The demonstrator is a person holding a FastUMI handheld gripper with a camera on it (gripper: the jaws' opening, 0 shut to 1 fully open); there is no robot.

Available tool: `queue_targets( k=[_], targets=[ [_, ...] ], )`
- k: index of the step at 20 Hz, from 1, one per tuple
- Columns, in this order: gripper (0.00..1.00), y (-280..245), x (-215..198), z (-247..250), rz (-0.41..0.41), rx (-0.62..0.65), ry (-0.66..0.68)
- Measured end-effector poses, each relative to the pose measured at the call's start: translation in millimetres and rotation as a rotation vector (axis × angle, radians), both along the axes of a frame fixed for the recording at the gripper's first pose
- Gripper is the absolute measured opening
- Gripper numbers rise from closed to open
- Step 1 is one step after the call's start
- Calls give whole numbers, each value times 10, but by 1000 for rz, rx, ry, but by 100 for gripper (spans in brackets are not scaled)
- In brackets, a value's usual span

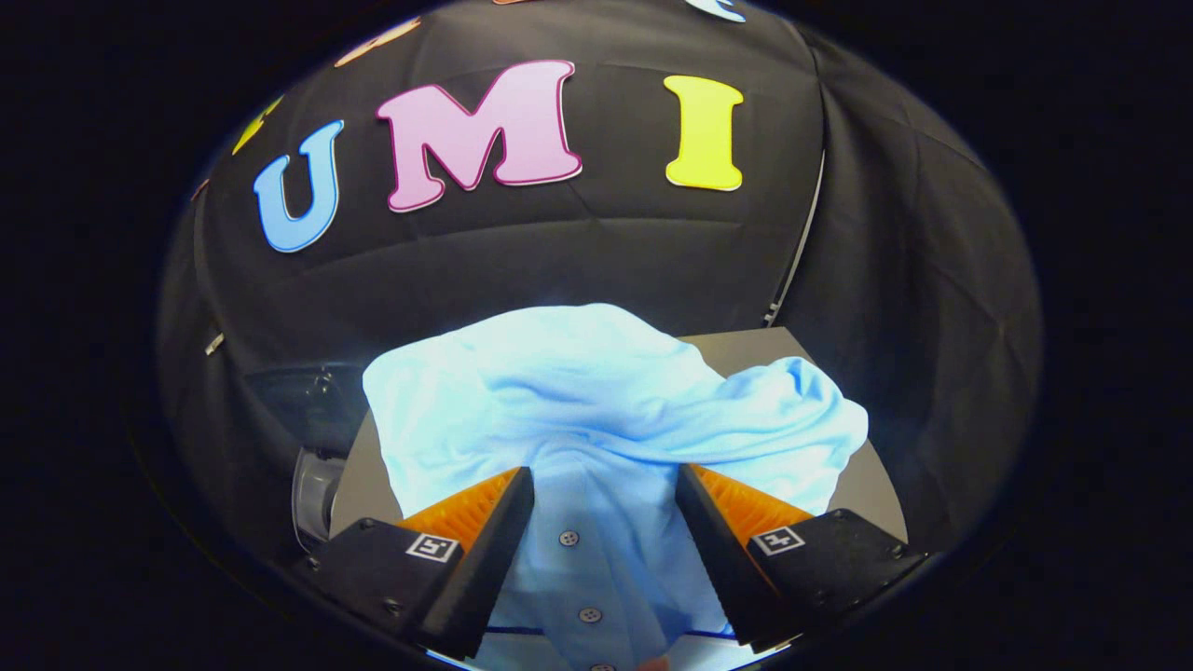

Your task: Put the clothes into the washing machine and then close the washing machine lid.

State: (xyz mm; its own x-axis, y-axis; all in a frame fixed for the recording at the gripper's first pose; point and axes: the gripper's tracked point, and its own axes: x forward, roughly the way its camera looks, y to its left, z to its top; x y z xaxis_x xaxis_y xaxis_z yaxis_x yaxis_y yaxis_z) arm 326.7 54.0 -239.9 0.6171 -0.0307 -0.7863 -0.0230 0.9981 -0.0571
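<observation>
Black cloth wall behind grey tabletop.

Strong overhead light is striking the pale blue shirt, overexposing its upper folds to near white with a soft halo. The black cloth wall is absorbing light and staying dim. Fisheye distortion is bending straight lines and darkening the periphery. The gripper fingers, spread apart around the shirt's placket, are appearing slightly soft.
</observation>
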Motion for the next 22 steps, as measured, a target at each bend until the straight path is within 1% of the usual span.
queue_targets(
  k=[2,4,5,6,7,8,11,16,22],
  targets=[
    [85,5,37,-11,-19,12,5],
    [45,73,67,-29,-14,28,-8],
    [24,87,90,-38,16,20,-5],
    [23,46,59,-14,-13,32,0],
    [12,36,45,14,-52,50,1],
    [12,50,15,24,-73,64,4],
    [11,97,-12,208,-61,32,-41],
    [11,443,-76,714,-61,63,-126],
    [11,1095,-85,1267,3,149,-200]
  ],
)
